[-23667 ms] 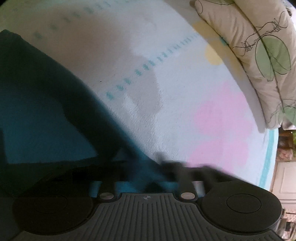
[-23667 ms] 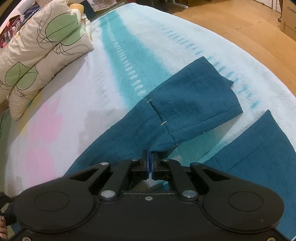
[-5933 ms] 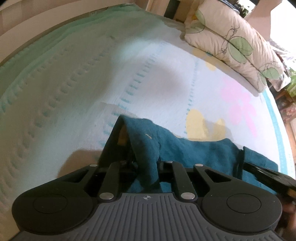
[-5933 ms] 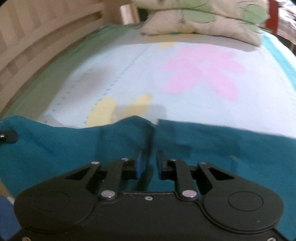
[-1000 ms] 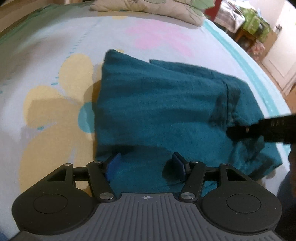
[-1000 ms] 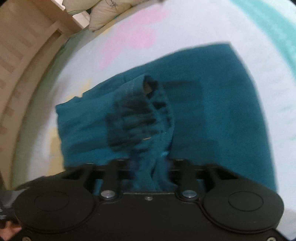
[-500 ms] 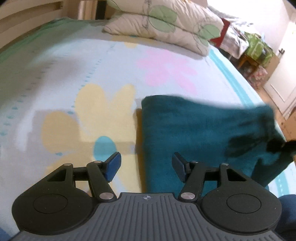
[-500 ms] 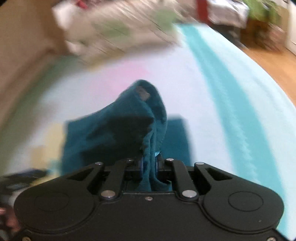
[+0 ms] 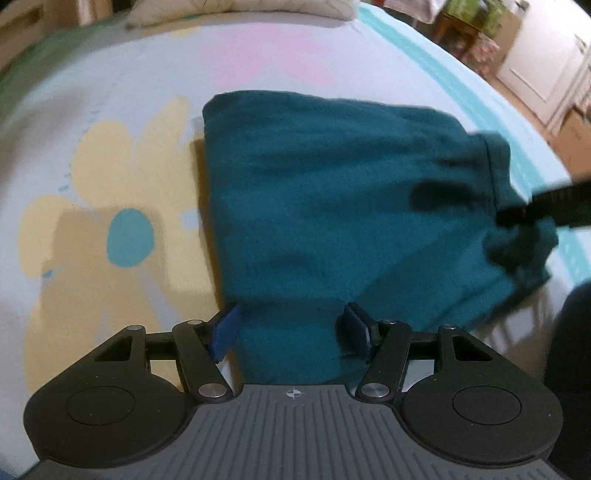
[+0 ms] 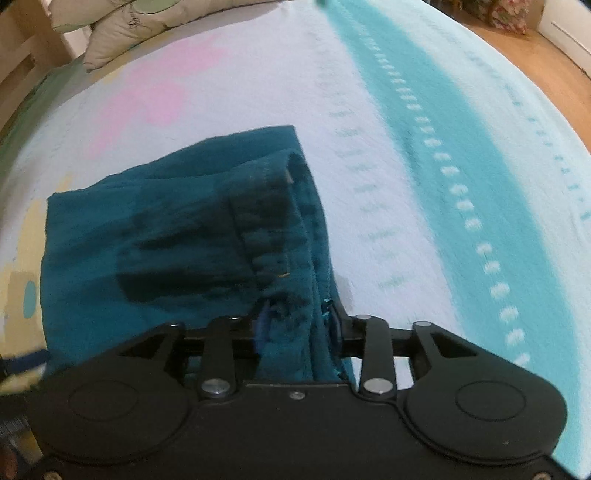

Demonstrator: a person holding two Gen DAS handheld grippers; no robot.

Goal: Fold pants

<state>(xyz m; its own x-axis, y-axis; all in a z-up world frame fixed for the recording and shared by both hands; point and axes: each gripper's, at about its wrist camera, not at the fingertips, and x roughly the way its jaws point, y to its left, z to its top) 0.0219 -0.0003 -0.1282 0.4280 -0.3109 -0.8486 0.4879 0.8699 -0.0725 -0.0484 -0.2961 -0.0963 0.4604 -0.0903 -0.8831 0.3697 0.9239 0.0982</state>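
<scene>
The pants lie on the bedspread as a compact teal rectangle, several layers thick, between the yellow flower print on the left and the turquoise stripe on the right. The pillows sit well beyond it at the head of the bed.

Left gripper: jaws stand wide apart above the near left corner of the bundle. Cloth shows beneath the gap, but neither pad presses on it; nothing held.

Right gripper: jaws are opening. A bunched ridge of the waistband end sits between the pads, looking slack rather than pinched, so I read this as a release. In the left view its dark fingers show at the right edge of the bundle.

Progress: folding looks essentially done. The left edge is a clean, straight fold. The right edge is untidy, with a hem standing up and a puffed lump near the right gripper. Remaining, in my judgement: flatten that edge and clear both tools.

Orientation: the bundle's long axis runs left to right across the bed, the folded edge toward the flower print and the loose, layered ends toward the stripe.
</scene>
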